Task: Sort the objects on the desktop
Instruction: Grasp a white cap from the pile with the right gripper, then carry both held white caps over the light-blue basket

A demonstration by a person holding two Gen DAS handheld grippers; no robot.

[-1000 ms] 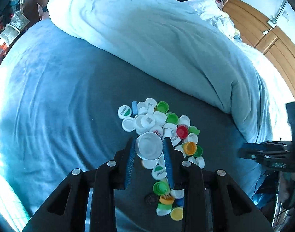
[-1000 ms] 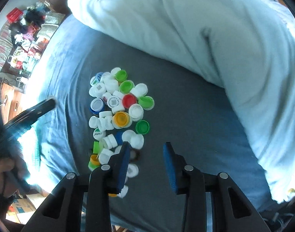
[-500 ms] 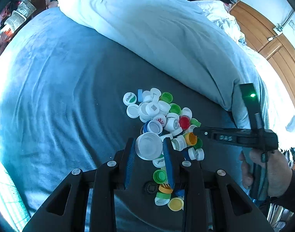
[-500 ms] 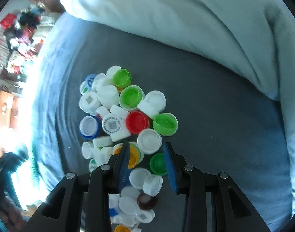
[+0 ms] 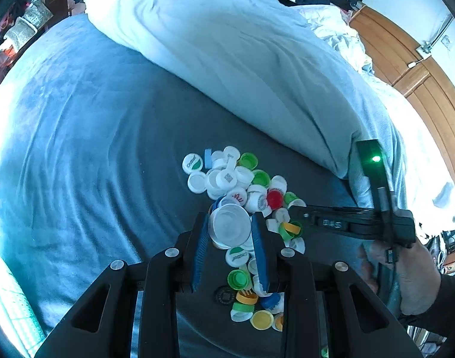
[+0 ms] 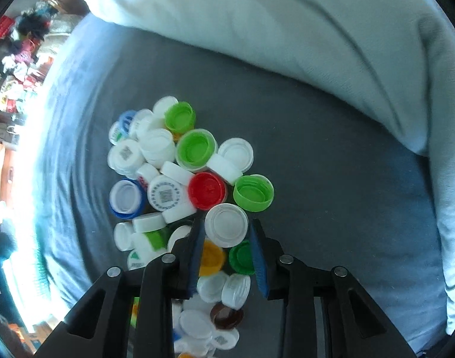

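A: How far along is the sorting looking?

B: Barely begun, I'd judge. Nearest the left camera, the left gripper (image 5: 230,229) is pinching a large white cap (image 5: 230,229) between its blue pads, jaws pressed against the cap's two sides, carrying it over the near half of the pile. Everything else is lying in one mixed pile of caps (image 5: 242,208) on the grey-blue blanket (image 5: 93,149); no separate colour groups are showing anywhere.

A: And the right gripper?

B: In its own view the right gripper (image 6: 226,231) is sitting low in the pile with a white cap (image 6: 226,228) between its pads. The jaws are close around it, but whether they are squeezing it or only bracketing it I cannot tell. An orange cap (image 6: 211,258) and a dark green cap (image 6: 242,258) are lying just under the fingers.

A: Where are the hands?

B: From the left camera, the person's right hand (image 5: 406,271) is reaching in from the right side, holding its tool level and pointing leftwards into the pile's right edge. The left tool is pointing forward and down over the pile.

A: What is lying further out?

B: Just beyond the right jaws, a red cap (image 6: 207,190) and a light green cap (image 6: 253,192) are touching the pile's middle; more white and green ones are trailing away behind them. Farthest off, a rolled pale duvet (image 5: 242,59) is lying across the bed, well apart from the caps.
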